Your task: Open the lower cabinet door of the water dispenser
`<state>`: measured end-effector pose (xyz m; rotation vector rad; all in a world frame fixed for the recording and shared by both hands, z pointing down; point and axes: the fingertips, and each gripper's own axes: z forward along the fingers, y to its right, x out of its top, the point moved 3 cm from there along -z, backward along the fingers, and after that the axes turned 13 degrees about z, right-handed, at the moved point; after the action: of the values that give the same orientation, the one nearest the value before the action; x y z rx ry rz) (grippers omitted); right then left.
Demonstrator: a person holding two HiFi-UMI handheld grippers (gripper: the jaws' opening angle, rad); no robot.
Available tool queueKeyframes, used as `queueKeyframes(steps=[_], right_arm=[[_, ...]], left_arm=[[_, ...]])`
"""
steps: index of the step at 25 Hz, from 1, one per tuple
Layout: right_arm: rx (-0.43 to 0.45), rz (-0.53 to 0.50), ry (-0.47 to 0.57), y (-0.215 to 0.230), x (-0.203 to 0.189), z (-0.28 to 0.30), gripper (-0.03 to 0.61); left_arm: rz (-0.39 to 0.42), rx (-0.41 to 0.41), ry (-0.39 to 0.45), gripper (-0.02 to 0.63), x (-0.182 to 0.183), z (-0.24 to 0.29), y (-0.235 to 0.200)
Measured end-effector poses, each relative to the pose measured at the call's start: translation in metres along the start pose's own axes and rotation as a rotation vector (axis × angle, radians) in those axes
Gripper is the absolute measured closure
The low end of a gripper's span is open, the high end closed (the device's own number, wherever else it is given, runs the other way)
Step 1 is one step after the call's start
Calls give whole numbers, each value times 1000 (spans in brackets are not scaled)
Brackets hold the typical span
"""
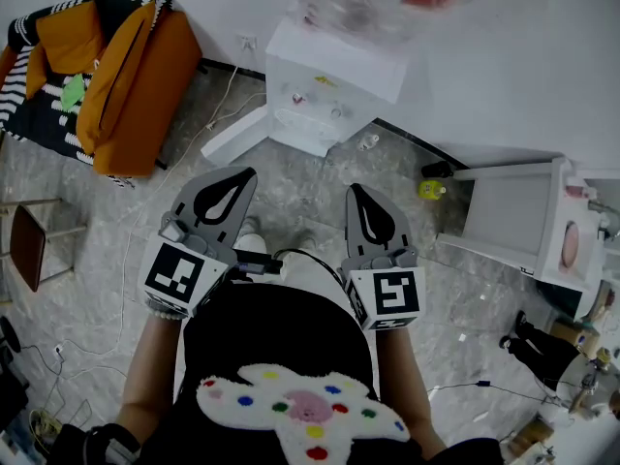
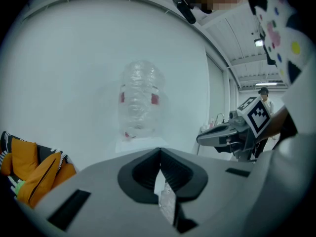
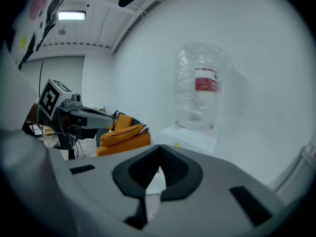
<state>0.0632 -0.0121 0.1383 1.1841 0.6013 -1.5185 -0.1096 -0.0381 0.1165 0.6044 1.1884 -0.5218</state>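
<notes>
Left gripper (image 1: 246, 175) and right gripper (image 1: 355, 192) sit side by side in the lower middle of the head view, close to the person's body. Each has its jaws pressed together with nothing between them, and each gripper's own view confirms this. Both point toward the top of the frame, at the dispenser (image 1: 334, 71).

The dispenser stands against the wall at top centre, white, with a clear bottle (image 1: 363, 3) on it. It is well apart from both grippers, with bare floor between. From its foot a white panel (image 1: 232, 136) juts toward the lower left, over a cable (image 1: 225, 90) on the floor. I take this panel for the lower door, swung wide out from the cabinet front, though the hinge is too small to make out. If it is the door, it already stands as the task wants. Nothing here tells whether the grippers opened it or it stood like that all along.

To handle this well, any hold on that door would need the jaws parted first, since shut tips cannot take an edge. The free edge, farthest from the cabinet, is the place to grip. The pull should follow the door's arc and not run straight back. The bottle makes the dispenser top-heavy, so gentle force suits it. The cable is worth stepping around.
</notes>
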Motion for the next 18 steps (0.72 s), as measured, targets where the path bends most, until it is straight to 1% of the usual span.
queueKeyframes(steps=[4, 9, 14, 18], right_arm=[[11, 0, 25, -2, 5, 2, 577], [-1, -10, 2, -1, 2, 3, 576], [-1, -8, 7, -1, 1, 3, 577], [-3, -9, 0, -1, 0, 4, 576]], left_arm=[[3, 0, -8, 601, -3, 0, -1], [3, 0, -4, 601, -1, 0, -3], [9, -5, -18, 601, -6, 0, -2], [6, -7, -3, 601, -1, 2, -3]])
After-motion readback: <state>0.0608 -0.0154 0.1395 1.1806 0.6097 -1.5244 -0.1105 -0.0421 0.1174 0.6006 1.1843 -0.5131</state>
